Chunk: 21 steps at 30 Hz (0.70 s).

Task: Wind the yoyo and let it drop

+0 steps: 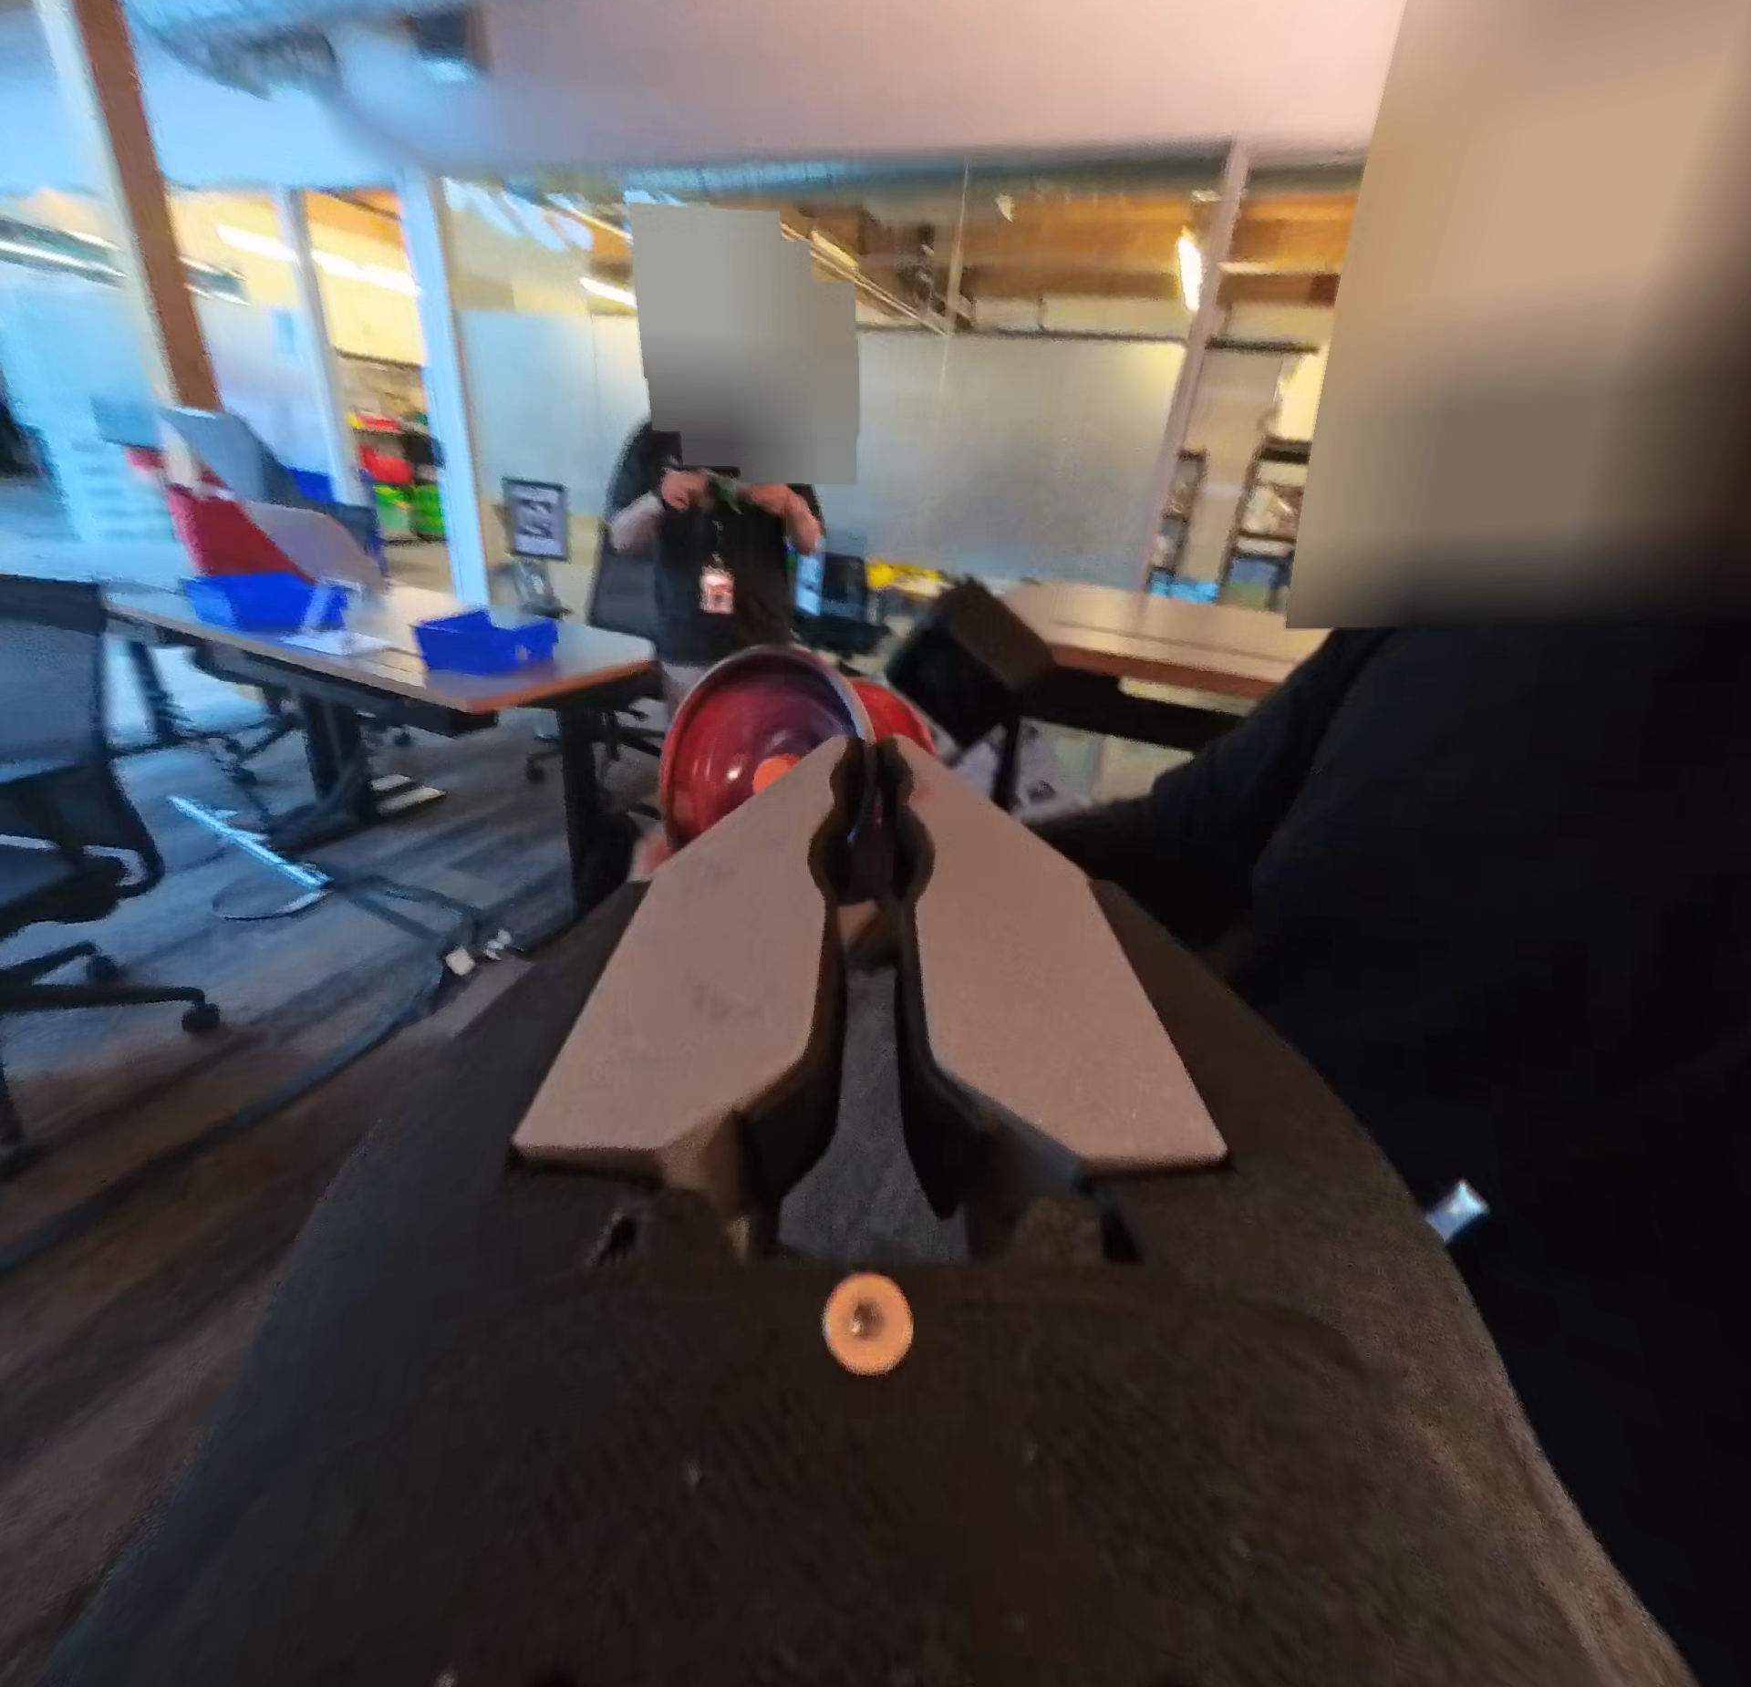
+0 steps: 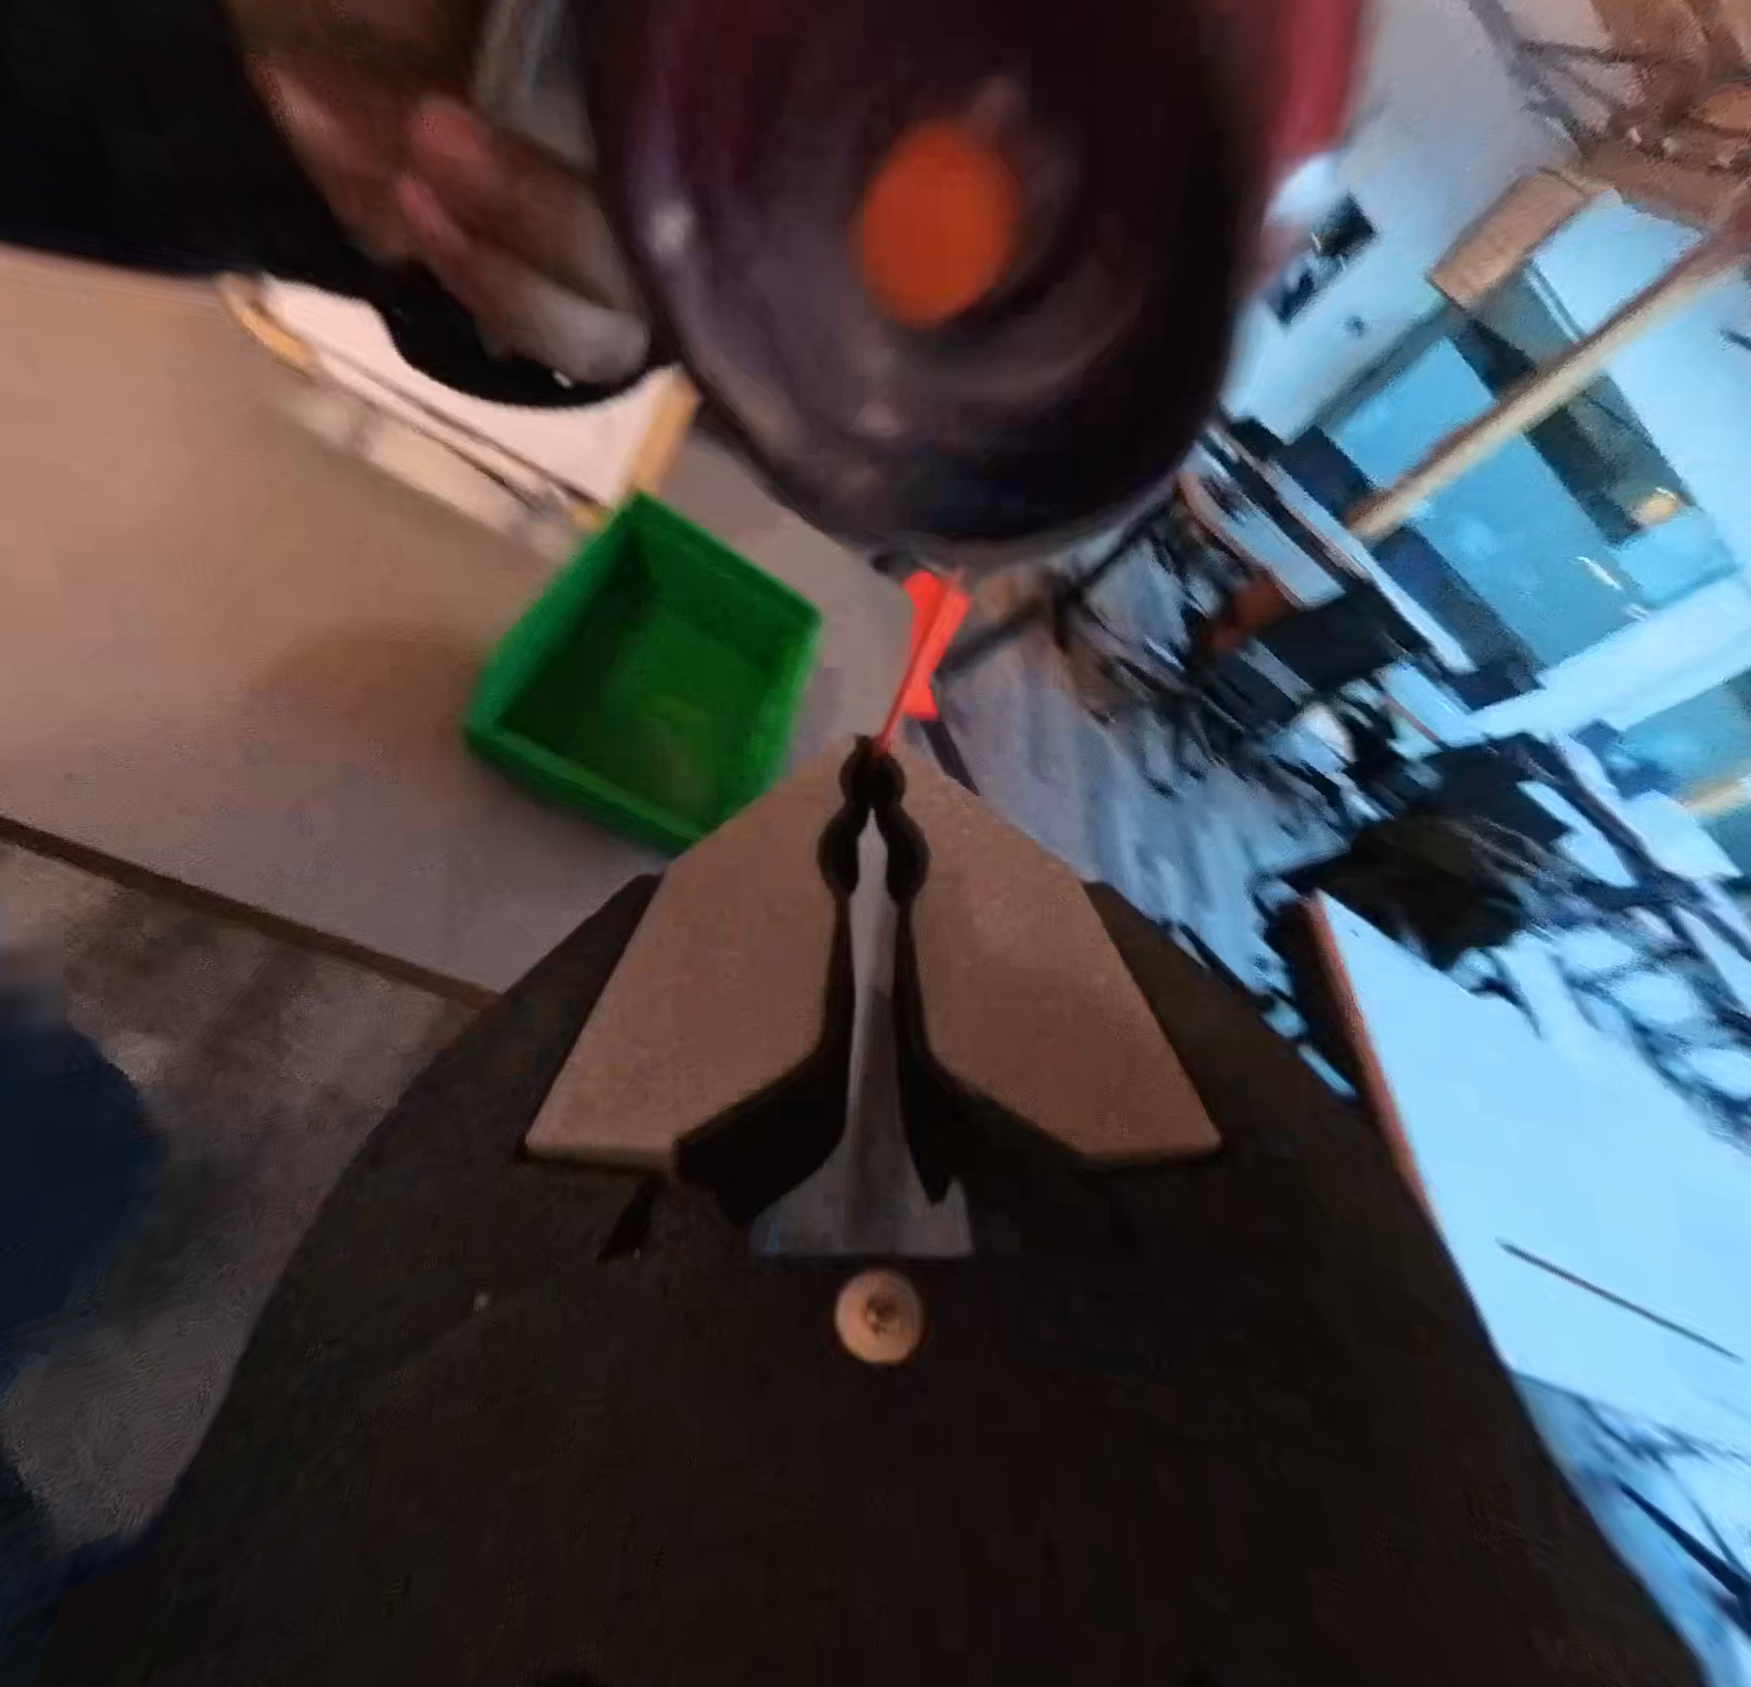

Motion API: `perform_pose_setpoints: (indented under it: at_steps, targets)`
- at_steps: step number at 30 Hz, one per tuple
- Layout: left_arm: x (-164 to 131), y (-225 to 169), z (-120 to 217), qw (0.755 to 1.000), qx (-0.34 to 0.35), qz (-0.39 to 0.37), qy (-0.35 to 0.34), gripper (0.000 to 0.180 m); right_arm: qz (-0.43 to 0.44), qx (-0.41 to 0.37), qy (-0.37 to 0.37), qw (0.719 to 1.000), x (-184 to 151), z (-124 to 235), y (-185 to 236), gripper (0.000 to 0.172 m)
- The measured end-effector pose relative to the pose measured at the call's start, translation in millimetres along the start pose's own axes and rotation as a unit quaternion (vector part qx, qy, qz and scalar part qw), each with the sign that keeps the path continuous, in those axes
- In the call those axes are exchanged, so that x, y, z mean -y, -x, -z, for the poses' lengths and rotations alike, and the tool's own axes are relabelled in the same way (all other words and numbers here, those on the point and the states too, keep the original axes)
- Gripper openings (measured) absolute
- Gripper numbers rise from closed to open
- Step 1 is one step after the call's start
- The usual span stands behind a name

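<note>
The yoyo [image 1: 749, 751] is red with an orange hub and sits right at the fingertips in the left wrist view. My left gripper [image 1: 867, 753] is shut on the yoyo's thin rim and holds it in the air. In the right wrist view the yoyo [image 2: 910, 249] fills the top, blurred. An orange string [image 2: 914, 666] runs from its lower edge down to my right gripper [image 2: 874, 756], which is shut on the string's end. The string looks short and taut.
A green bin [image 2: 644, 675] stands on a pale table [image 2: 237, 694] below the yoyo. Across the room are a desk [image 1: 531, 670] with blue bins [image 1: 483, 642], a standing person [image 1: 720, 580] and an office chair [image 1: 66, 789]. A dark sleeve [image 1: 1421, 884] is close on the right. The gap from one gripper's tips to the other's is roughly 12 cm.
</note>
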<state>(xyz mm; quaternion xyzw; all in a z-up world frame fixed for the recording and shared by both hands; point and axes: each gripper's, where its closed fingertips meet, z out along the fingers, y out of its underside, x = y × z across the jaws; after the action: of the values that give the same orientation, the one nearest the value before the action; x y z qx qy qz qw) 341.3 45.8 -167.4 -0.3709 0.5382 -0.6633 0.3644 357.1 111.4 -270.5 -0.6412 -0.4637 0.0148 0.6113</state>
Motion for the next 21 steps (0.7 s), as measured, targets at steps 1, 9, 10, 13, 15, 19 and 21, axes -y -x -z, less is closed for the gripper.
perform_pose_setpoints:
  at_steps: [1, 9, 10, 13, 15, 19, 21]
  targets:
    - [4, 4, 0, 0.999, 0.034, -0.008, -0.008, 0.0, -0.019, 0.013, -0.04, 0.999, 7, -4, 11, 0.0]
    - [-55, 57, 27, 0.888, 0.418, -0.077, 0.175, 0.005, -0.103, 0.189, -0.176, 0.961, 54, 31, 56, 0.0]
    - [-63, 57, 33, 0.87, 0.448, -0.067, 0.196, 0.004, -0.095, 0.208, -0.168, 0.959, 47, 37, 56, 0.0]
    - [-77, 54, 61, 0.788, 0.56, -0.059, 0.249, 0.003, -0.083, 0.256, -0.166, 0.949, 38, 56, 57, 0.0]
    - [-79, 43, 56, 0.774, 0.582, -0.065, 0.242, 0.002, -0.113, 0.284, -0.183, 0.934, 46, 59, 62, 0.0]
    - [-68, 28, 40, 0.767, 0.598, -0.087, 0.215, 0.001, -0.182, 0.351, -0.227, 0.89, 67, 63, 93, 0.0]
    - [-57, 26, 42, 0.769, 0.603, -0.094, 0.193, 0.001, -0.195, 0.33, -0.24, 0.892, 79, 65, 97, 0.0]
